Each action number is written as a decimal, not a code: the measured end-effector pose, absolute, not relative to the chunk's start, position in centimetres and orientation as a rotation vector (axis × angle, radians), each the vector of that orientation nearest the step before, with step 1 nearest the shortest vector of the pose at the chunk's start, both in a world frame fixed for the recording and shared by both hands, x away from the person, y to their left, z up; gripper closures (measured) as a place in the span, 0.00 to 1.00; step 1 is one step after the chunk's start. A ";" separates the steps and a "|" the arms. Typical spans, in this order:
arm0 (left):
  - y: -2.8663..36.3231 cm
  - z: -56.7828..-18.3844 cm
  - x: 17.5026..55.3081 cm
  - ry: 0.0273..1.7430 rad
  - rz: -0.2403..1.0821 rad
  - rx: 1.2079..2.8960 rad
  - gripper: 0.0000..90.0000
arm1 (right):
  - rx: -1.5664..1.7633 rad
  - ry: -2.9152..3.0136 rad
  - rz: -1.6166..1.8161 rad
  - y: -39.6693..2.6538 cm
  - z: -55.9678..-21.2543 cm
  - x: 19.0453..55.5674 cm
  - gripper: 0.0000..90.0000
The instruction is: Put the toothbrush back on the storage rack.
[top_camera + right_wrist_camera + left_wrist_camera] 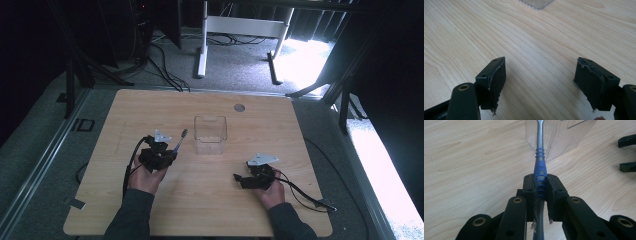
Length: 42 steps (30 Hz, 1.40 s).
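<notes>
On the wooden table, at the left: the left gripper, held in the person's left hand, jaws closed tight on a toothbrush around the ribbed blue part of its handle. Seen from the left gripper view, pinched squarely between both pads, the toothbrush running straight forward off the jaws, blue ribbing giving way to a silvery neck that crosses in front of the clear plastic container. From the high view, brush end angled up and to the right, stopping just beside the left wall of the container, which stands upright near the middle of the table. Whether the tip touches that wall: cannot tell. Farther right, well apart from the container: the right gripper in the right hand, grey plate on top, cable trailing off toward the table's right edge. In the right gripper view, jaws spread wide around bare wood grain, nothing between them, a corner of the container at the top edge.
</notes>
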State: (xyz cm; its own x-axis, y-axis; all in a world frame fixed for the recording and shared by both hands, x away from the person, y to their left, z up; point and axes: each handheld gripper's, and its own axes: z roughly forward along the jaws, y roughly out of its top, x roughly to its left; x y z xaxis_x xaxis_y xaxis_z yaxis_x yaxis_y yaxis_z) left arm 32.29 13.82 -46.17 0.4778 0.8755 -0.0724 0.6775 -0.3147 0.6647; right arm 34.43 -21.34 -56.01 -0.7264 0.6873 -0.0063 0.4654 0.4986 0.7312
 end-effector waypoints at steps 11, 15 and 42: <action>14.0 -46.0 32.6 1.258 0.419 2.049 0.87 | 0.971 2.449 1.061 -21.3 -56.0 34.4 0.27; 14.2 -45.8 32.7 1.236 0.427 2.028 0.87 | 0.969 2.448 1.061 -21.3 -56.0 34.4 0.28; 15.0 -44.1 33.5 1.102 0.491 1.927 0.87 | 0.968 2.450 1.061 -21.3 -56.0 34.4 0.27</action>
